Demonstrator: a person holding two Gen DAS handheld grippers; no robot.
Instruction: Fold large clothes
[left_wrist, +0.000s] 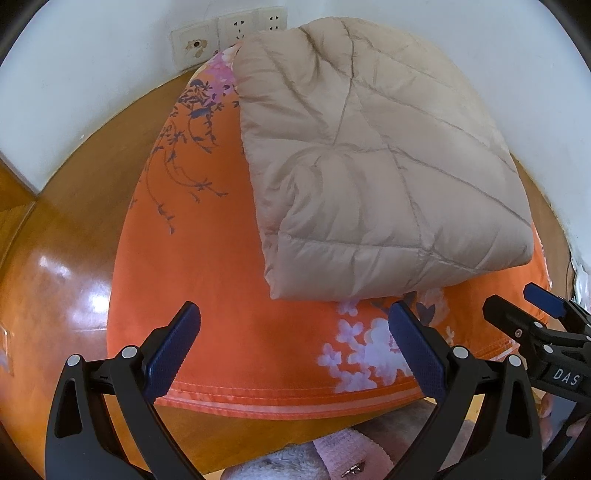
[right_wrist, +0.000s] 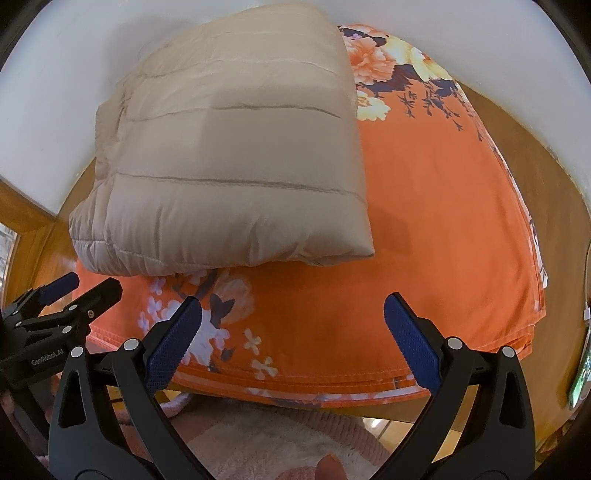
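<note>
A folded beige quilted jacket (left_wrist: 369, 158) lay on an orange floral cloth (left_wrist: 207, 258) that covered a wooden table (left_wrist: 55, 266) set against a white wall (left_wrist: 92, 74). The left gripper (left_wrist: 295, 332) and right gripper (right_wrist: 293, 325) hovered side by side above the cloth's near hem, both spread wide and holding nothing.

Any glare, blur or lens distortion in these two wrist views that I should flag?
Left wrist view: bright glare patches on the glossy wooden table, strong fisheye bending at the wall sockets, beige quilted jacket sharp. Right wrist view: no strong glare, soft shadow beside the jacket on the orange floral cloth, edges curved and darkened.
</note>
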